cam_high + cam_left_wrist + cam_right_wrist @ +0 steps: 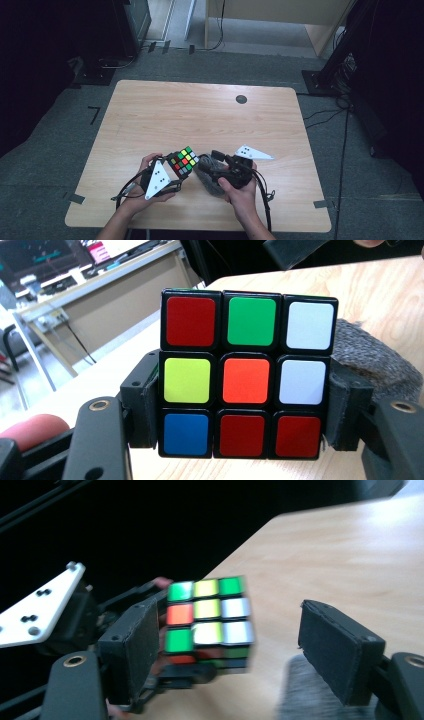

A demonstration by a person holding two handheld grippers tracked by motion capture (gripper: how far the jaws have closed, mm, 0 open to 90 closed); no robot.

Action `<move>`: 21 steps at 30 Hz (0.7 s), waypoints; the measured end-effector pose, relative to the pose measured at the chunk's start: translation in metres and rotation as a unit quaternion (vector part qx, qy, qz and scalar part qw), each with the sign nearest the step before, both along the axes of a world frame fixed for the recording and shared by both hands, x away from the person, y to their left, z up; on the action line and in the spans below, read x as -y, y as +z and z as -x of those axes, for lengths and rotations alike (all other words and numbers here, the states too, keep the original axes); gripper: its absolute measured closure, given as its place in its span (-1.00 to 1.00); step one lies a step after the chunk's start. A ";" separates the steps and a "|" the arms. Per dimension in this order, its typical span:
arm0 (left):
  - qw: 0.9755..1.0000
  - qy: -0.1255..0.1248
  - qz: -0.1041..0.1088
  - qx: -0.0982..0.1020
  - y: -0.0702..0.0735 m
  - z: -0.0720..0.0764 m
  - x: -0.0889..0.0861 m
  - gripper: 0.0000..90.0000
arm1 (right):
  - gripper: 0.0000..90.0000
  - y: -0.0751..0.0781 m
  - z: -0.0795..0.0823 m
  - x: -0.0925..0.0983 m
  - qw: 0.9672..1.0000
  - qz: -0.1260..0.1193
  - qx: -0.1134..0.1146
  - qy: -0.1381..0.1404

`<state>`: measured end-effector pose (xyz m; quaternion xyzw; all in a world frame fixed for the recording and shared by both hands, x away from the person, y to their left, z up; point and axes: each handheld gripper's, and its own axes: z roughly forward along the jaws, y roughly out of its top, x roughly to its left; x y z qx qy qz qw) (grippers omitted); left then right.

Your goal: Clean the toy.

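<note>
The puzzle cube is glossy plastic, with smooth coloured stickers in a black frame. At its three o'clock lies a grey cloth, rough and knitted. The table is pale wood-grain, smooth and matt. The gripper pads look like matt black foam.

Cube between left hand-held gripper and cloth on table

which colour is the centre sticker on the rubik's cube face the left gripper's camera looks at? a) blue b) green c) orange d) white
c: in the left gripper view the rubik's cube sits between the left gripper's jaws, and its middle sticker is orange, with yellow and white beside it.
</note>
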<state>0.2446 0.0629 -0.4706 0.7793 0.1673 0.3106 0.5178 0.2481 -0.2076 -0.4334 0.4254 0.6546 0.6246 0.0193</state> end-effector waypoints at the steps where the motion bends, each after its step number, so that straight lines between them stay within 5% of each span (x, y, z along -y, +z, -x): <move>1: 1.000 0.003 0.005 -0.005 0.000 -0.001 -0.001 -0.27 | -0.44 -0.001 -0.002 0.003 1.000 0.009 0.003 -0.009; 5: 1.000 0.008 0.012 -0.019 0.001 -0.003 -0.001 -0.27 | -0.44 -0.012 -0.007 0.003 0.995 0.084 0.011 -0.044; 12: 0.997 0.010 0.044 -0.061 0.005 -0.009 -0.007 -0.27 | -0.31 -0.047 -0.015 -0.018 0.975 0.218 -0.006 -0.037; 14: 0.994 0.008 0.071 -0.083 0.008 -0.011 -0.013 -0.27 | -0.25 -0.053 -0.016 -0.021 0.970 0.237 -0.013 -0.043; 16: 0.991 0.011 0.089 -0.096 0.010 -0.014 -0.018 -0.27 | -0.21 -0.057 -0.017 -0.022 0.969 0.243 -0.019 -0.038; 21: 0.988 0.020 0.108 -0.104 0.012 -0.017 -0.025 -0.27 | -0.15 -0.066 -0.020 -0.024 0.962 0.269 -0.034 -0.033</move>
